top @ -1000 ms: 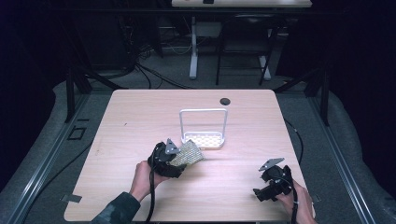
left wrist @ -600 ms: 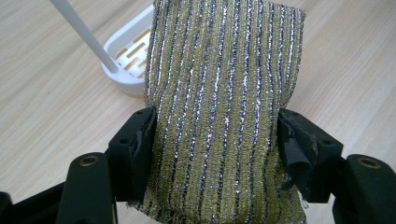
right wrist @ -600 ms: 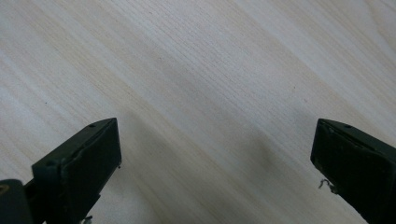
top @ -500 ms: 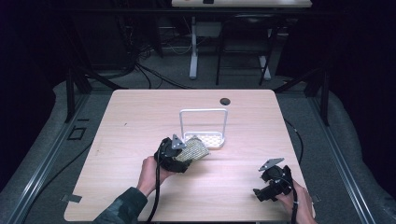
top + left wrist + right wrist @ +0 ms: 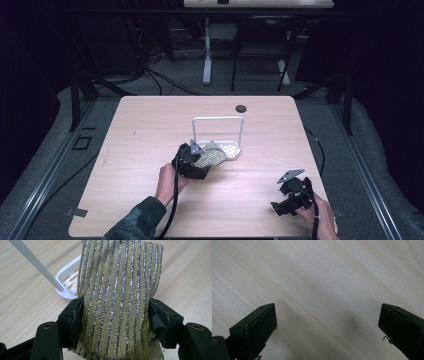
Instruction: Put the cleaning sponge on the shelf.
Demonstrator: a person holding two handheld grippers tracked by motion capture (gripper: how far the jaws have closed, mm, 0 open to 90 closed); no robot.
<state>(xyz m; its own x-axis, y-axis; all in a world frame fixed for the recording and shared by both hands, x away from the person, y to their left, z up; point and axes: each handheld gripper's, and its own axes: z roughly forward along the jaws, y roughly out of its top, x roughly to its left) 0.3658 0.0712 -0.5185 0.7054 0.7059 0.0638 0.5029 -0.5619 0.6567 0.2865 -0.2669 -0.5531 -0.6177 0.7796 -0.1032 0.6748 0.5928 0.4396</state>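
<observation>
A: Sponge [image 5: 211,157], gold-striped, sits left of centre in the high view, clamped between the left gripper's [image 5: 192,162] fingers [image 5: 72,320], just over the white rack's [image 5: 218,120] tray.

B: Best way to set it in?

A: I'd keep it level, clear the rack's bar, then lower it.

B: And at lower right?

A: Right gripper [image 5: 292,197], fingers [image 5: 255,326] apart over bare counter [image 5: 150,130].

B: Count?

A: One sponge, one rack, two grippers.
</observation>
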